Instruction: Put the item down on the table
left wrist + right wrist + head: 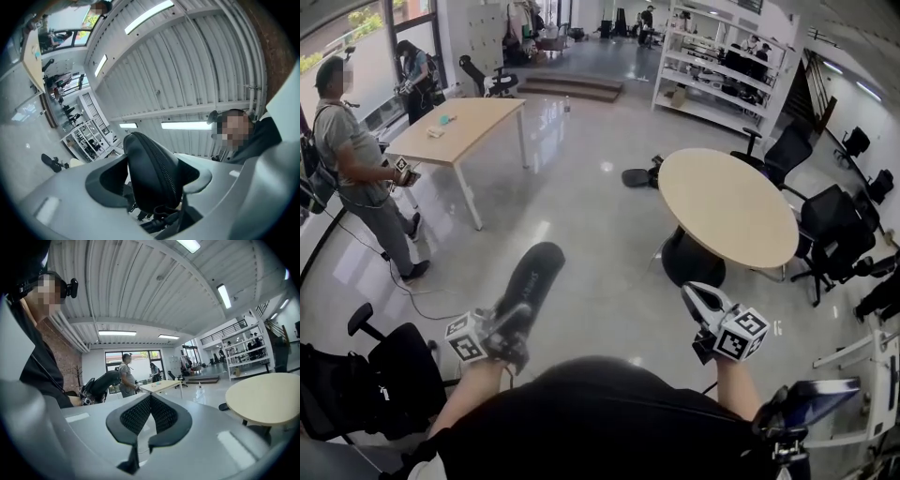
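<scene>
The black zippered case point(532, 279) is held in the air in the left gripper point(514, 321), well short of any tabletop and over the glossy grey floor point(581, 202). In the left gripper view the jaws are clamped on the case's lower end, one on each broad side. The zip runs up the edge facing the camera, and the long body juts out past the jaw tips, tilted upward. In the head view the case points away from the person, up and slightly to the right. The right gripper point(697, 298) is level with the left one and well apart from it. Its jaws are closed tip to tip with nothing between them, as the right gripper view shows plainly. The round tabletop point(727, 208) lies ahead and a little to the right, nearer the right gripper than the case, and its pale wood surface is bare. Black office chairs point(830, 230) stand around its far right side. Another black chair point(394, 375) sits at the person's near left. Farther off to the left, a rectangular tabletop point(464, 122) carries a few small items. A person in a grey shirt point(352, 164) stands beside it, holding another gripper. White shelving point(722, 66) lines the back of the room.
</scene>
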